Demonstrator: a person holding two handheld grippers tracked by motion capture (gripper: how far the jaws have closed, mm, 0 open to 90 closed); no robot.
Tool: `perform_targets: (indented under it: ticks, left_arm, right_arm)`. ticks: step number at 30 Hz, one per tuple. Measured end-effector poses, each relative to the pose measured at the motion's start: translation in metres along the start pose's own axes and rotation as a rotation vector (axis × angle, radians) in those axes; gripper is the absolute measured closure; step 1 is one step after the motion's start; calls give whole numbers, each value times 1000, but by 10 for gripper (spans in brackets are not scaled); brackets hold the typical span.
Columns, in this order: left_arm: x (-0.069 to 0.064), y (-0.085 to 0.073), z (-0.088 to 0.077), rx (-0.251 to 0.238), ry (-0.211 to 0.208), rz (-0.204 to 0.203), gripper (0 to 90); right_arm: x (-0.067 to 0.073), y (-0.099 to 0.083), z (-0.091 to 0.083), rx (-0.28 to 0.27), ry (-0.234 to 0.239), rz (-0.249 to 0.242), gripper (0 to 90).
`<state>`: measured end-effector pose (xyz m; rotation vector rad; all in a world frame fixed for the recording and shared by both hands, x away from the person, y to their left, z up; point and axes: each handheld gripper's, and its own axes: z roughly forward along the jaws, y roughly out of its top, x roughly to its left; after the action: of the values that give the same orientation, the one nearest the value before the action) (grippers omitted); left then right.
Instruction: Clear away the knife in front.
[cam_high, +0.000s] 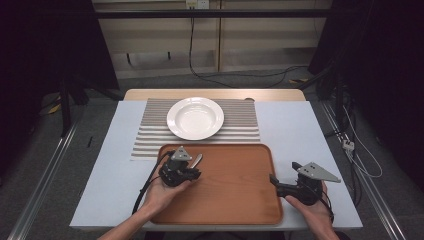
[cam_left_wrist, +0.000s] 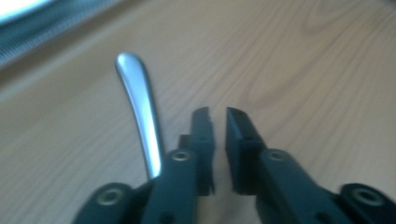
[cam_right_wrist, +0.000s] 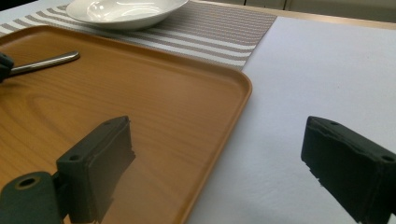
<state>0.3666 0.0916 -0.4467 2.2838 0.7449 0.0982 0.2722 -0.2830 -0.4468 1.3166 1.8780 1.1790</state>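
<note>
Holding your left tool (cam_high: 192, 167) low over the wooden tray (cam_high: 235, 200), you have its jaws nearly closed, a narrow slit left between the pads and nothing caught in that slit. In the left gripper view a metal utensil handle (cam_left_wrist: 140, 112) lies on the tray just beside the left-hand jaw, outside the pair, its rounded end pointing away from you; its other end runs under the tool body, so you cannot tell which piece of cutlery it is, or whether the jaw's outer side touches it. From the high view that handle (cam_high: 198, 159) pokes out past the tool near the tray's far left corner. Your right tool (cam_high: 280, 181) sits at the tray's right edge with its jaws spread wide and nothing between them; in the right gripper view one jaw hangs over the tray (cam_right_wrist: 196, 116) and the other over the pale surface (cam_right_wrist: 303, 70). Beyond the tray, a white deep plate (cam_high: 195, 118) rests on a striped placemat (cam_high: 150, 132), well apart from both tools.
</note>
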Motion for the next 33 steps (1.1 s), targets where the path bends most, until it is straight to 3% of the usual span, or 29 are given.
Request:
perform_targets:
  ticks: [8, 10, 16, 21, 24, 30, 33]
  left_arm:
    - [5, -1, 0, 16, 77, 16, 900]
    - [7, -2, -1, 11, 78, -2, 900]
    - [9, -1, -1, 19, 88, 4, 900]
    - [14, -1, -3, 18, 91, -15, 900]
    - [16, -2, -4, 15, 77, -57, 900]
    - [18, -2, -6, 24, 96, -52, 900]
    - [23, -4, -7, 24, 78, -68, 900]
  right_arm:
    - [1, 1, -2, -10, 2, -4, 86]
    - [1, 1, -3, -11, 2, -6, 86]
    - [0, 1, -2, -9, 6, 1, 86]
    - [0, 1, -1, -7, 8, 2, 86]
    - [0, 1, -1, -7, 9, 4, 85]
    - [0, 1, -1, -4, 8, 6, 83]
    - [0, 1, -1, -5, 11, 6, 83]
